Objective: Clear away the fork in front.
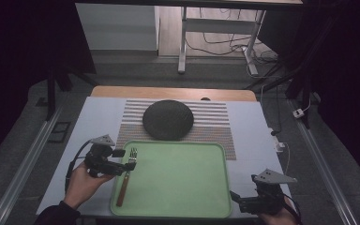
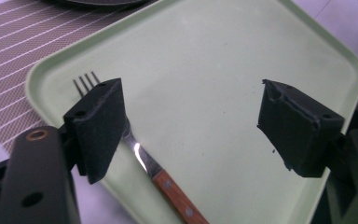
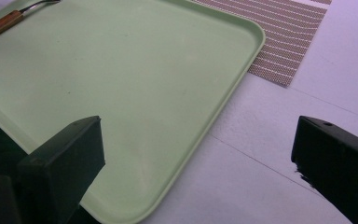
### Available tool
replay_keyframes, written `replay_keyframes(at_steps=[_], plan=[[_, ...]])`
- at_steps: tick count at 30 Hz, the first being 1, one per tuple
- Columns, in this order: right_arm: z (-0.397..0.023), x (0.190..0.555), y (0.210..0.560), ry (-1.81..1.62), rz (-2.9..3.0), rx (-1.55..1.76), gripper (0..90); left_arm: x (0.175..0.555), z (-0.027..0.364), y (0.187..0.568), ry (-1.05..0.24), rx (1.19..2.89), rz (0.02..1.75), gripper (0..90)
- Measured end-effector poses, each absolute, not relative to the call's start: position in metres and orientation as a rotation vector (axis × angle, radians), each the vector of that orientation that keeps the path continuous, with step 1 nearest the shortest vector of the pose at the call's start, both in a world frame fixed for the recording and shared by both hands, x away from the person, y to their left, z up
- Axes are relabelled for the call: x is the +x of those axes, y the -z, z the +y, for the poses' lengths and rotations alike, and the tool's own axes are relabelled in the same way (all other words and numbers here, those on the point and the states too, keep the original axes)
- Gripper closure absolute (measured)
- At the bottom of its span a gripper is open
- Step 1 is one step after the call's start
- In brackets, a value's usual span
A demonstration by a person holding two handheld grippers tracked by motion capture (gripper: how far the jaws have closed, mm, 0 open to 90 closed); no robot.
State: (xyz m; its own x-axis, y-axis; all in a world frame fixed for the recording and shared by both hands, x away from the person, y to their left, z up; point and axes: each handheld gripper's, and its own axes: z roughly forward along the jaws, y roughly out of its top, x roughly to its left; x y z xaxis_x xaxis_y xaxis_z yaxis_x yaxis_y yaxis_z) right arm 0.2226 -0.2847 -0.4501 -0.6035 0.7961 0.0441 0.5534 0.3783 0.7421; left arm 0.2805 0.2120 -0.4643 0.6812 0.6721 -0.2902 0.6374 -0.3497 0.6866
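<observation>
Two tools: one in each of the person's hands, at the near corners of the tray.
Left tool (image 1: 130, 159): held in the left hand (image 1: 82, 180) at the tray's left edge, jaws pointing in over the tray; they stand wide apart with nothing pressed between the pads, and a grey three-cornered plate sits on top.
Left tool, own view (image 2: 189, 128): the jaws frame the fork's neck and the bare tray floor; the left pad hangs just over the fork without clamping it.
Fork (image 1: 127, 176): a wooden-handled metal fork lying flat inside the tray along its left side, tines toward the far edge and handle toward the person; free of both tools.
Fork, close up (image 2: 156, 170): tines peek out beyond the left pad, and the riveted wooden handle runs to the bottom of the view.
Right tool (image 1: 234, 195): low at the tray's near right corner, jaws spread wide and holding nothing.
Right tool, own view (image 3: 198, 158): the pads straddle the tray's edge and the bare worktop.
Tray (image 1: 183, 206): pale green, rectangular with rounded corners, on the white worktop (image 1: 93, 122).
Placemat (image 1: 215, 115): striped, beyond the tray, its near edge tucked beneath it.
Round dark dish (image 1: 168, 119): on the placemat, just past the tray's far edge.
</observation>
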Motion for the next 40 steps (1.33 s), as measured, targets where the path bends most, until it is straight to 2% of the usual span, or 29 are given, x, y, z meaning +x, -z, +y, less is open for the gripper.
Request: replay_keyframes(at_steps=[7,19,29,40], plan=[[-0.285,0.223,0.450,-1.067,2.323,1.185,2.7,0.262,0.230,0.460,-0.080,2.030,1.022,18.2],[-0.285,0.223,0.450,-1.064,2.323,1.196,2.7,0.226,0.264,0.462,-0.159,1.937,1.053,4.9],[-0.285,0.223,0.450,-1.062,2.316,1.201,2.7,0.207,0.285,0.475,-0.154,1.917,1.121,1.1],[-0.284,0.224,0.451,-1.048,2.321,1.193,2.7,0.201,0.286,0.475,-0.179,1.955,1.202,0.1]])
